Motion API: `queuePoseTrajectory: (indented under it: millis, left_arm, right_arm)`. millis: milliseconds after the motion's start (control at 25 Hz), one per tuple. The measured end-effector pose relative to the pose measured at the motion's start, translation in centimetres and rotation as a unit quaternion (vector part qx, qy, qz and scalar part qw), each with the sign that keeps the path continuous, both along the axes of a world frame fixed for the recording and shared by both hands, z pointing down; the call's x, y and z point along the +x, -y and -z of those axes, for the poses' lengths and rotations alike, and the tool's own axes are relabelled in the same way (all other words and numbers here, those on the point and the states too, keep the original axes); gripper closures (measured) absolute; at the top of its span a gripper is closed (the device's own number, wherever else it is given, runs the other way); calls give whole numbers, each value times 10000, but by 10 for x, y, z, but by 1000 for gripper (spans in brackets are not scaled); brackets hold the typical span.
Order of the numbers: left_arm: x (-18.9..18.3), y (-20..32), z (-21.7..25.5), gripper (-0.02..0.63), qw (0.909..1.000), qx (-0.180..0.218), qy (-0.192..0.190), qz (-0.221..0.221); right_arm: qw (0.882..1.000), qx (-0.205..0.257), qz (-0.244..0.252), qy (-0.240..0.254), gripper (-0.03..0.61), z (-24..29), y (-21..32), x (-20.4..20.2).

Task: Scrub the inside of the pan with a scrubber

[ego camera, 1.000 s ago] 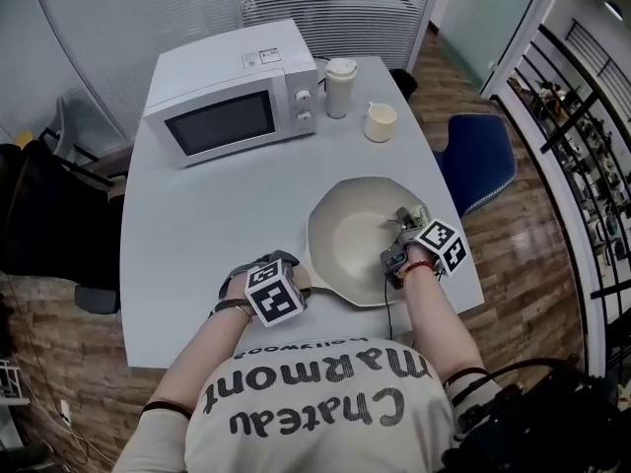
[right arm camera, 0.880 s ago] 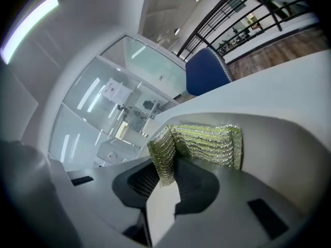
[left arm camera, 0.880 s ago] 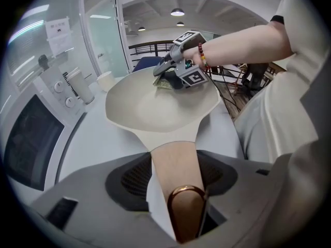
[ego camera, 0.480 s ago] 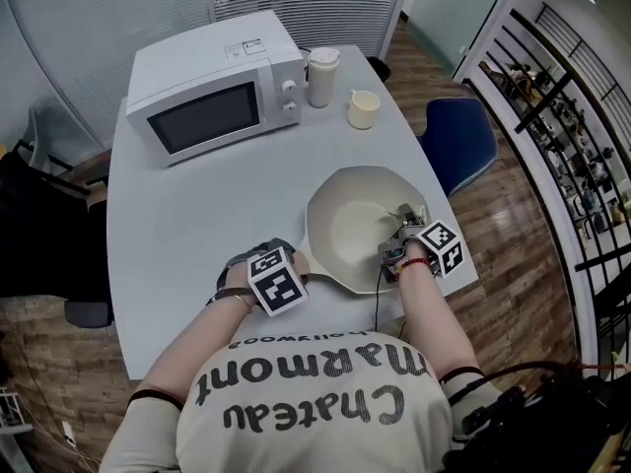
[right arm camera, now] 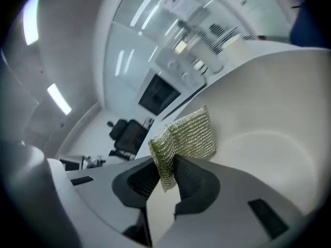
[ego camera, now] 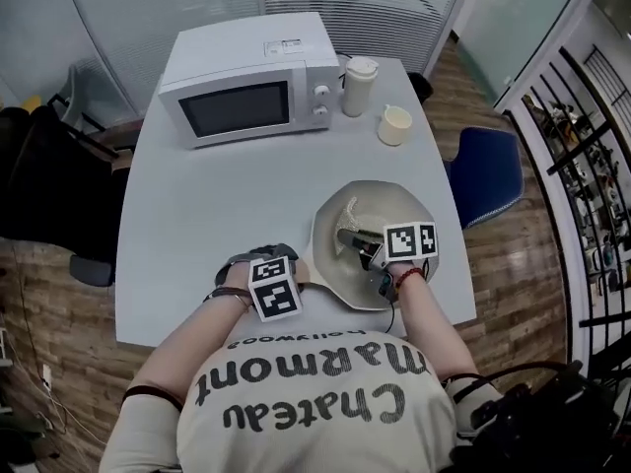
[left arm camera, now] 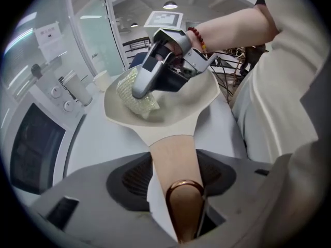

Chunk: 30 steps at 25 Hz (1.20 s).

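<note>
Two grippers are busy: the left gripper (left arm camera: 176, 172) clamps the handle (left arm camera: 173, 146) of the pan (left arm camera: 202, 99), the right gripper (right arm camera: 168, 177) pinches a mesh scrubber (right arm camera: 194, 133) inside the pan, on the white table (ego camera: 217, 215) near the person.

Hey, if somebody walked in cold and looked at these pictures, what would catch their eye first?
Most likely the big cream pan at the near edge of the table, with the right claw holding a greenish mesh scrubber inside it while the left claw clamps its handle. Behind it, a white microwave sits at the table's far left.
</note>
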<state>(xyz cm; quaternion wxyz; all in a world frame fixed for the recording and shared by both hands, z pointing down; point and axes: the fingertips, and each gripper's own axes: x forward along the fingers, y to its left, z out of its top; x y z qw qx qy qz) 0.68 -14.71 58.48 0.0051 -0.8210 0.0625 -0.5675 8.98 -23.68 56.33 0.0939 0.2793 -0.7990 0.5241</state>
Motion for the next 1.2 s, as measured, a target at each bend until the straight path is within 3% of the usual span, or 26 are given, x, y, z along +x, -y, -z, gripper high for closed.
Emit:
queuePoseTrajectory:
  millis: [80, 160, 240, 360, 640, 840, 1200]
  left_arm:
    - [0, -3, 0, 367, 10000, 4, 35, 86]
    - [-1, -4, 0, 367, 9998, -16, 84, 177]
    - [-3, -3, -1, 368, 9996, 30, 189, 191]
    - [-5, 0, -5, 375, 9985, 234, 484, 100]
    - [-8, -2, -7, 380, 9970, 218, 737, 37]
    - [-7, -2, -7, 380, 9969, 235, 756, 5]
    - [-7, -2, -7, 379, 9970, 216, 743, -8]
  right_arm:
    - [9935, -262, 1106, 31, 500, -4, -28, -24]
    - [9817, -476, 1844, 94, 500, -7, -45, -37]
    - [9731, -647, 2200, 230, 500, -9, -51, -44]
    - [9685, -855, 2283, 515, 500, -11, -47, -54]
    - [9756, -794, 2017, 360, 499, -23, -26, -58]
    - [9892, -628, 1320, 86, 499, -32, 0, -51]
    - [9987, -368, -116, -319, 500, -50, 34, -29]
